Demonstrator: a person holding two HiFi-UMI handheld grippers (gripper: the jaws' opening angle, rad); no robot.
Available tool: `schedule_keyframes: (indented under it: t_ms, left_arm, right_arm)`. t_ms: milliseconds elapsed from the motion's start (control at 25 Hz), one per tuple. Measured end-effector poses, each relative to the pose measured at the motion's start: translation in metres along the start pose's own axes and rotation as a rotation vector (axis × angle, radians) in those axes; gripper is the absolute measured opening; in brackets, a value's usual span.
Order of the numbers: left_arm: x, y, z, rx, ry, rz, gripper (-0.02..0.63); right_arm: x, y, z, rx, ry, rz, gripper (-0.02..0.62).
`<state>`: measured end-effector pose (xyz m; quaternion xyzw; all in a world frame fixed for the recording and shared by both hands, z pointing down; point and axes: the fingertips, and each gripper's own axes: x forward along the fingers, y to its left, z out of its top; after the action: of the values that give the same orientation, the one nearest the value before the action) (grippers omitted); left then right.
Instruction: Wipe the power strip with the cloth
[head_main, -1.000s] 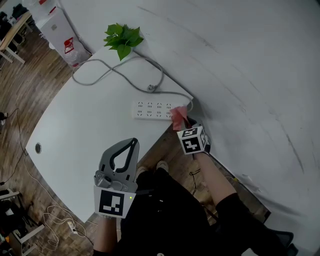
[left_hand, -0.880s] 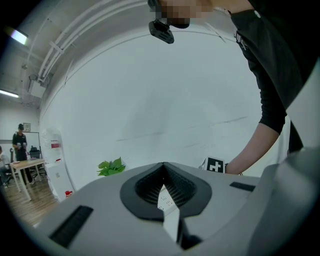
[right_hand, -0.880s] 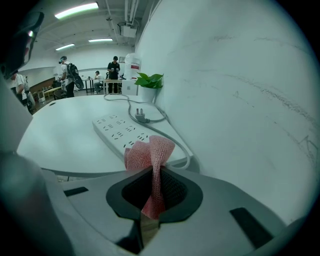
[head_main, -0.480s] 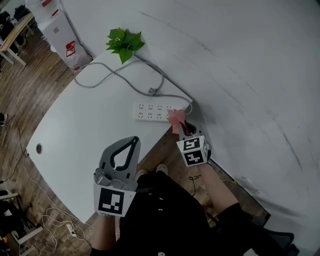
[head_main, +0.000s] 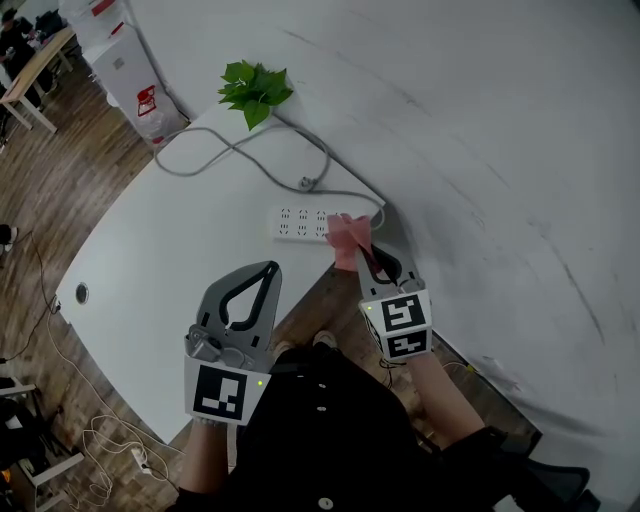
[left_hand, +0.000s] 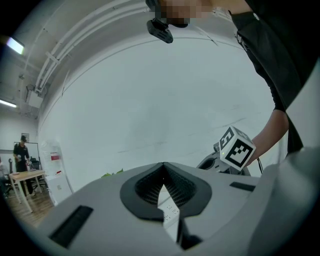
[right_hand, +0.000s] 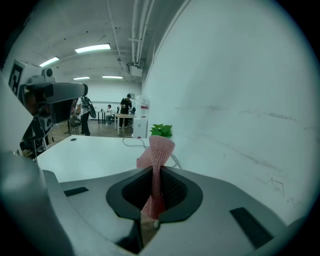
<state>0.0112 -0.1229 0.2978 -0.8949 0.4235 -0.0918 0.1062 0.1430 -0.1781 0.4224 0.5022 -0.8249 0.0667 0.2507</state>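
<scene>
The white power strip (head_main: 303, 224) lies near the table's right edge, with its grey cord running back toward the plant. My right gripper (head_main: 365, 252) is shut on a pink cloth (head_main: 346, 238), which overlaps the strip's right end in the head view. I cannot tell whether cloth and strip touch. In the right gripper view the cloth (right_hand: 156, 159) stands up out of the shut jaws of that gripper (right_hand: 152, 172). My left gripper (head_main: 266, 272) hovers over the table in front of the strip, shut and holding nothing. A sliver of the strip (left_hand: 169, 212) shows through the left gripper's (left_hand: 163, 166) jaws.
The white table (head_main: 170, 260) carries a looped grey cable (head_main: 240, 145) and a small green plant (head_main: 256, 88) at its far end. A white wall (head_main: 480, 150) runs along the right. Wooden floor, loose cords and a white cabinet (head_main: 125, 65) lie to the left.
My right gripper has drawn back toward the person, and the cloth has slid slightly left over the strip's right end. The left gripper has stayed about where it was.
</scene>
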Motion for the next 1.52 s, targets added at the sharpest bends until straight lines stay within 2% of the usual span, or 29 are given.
schedule_keyframes:
  t_ms: [320, 680, 1520]
  left_arm:
    - [0.003, 0.001, 0.003, 0.002, 0.002, 0.002, 0.012]
    - [0.008, -0.003, 0.011, 0.016, -0.016, -0.023, 0.012]
    - [0.005, -0.009, 0.012, 0.008, -0.034, -0.061, 0.012]
  right_arm:
    - [-0.037, 0.003, 0.027, 0.059, -0.091, -0.007, 0.054]
    - [-0.054, 0.006, 0.037, 0.1, -0.109, 0.01, 0.054]
    - [-0.057, 0.019, 0.035, 0.035, -0.093, -0.007, 0.054]
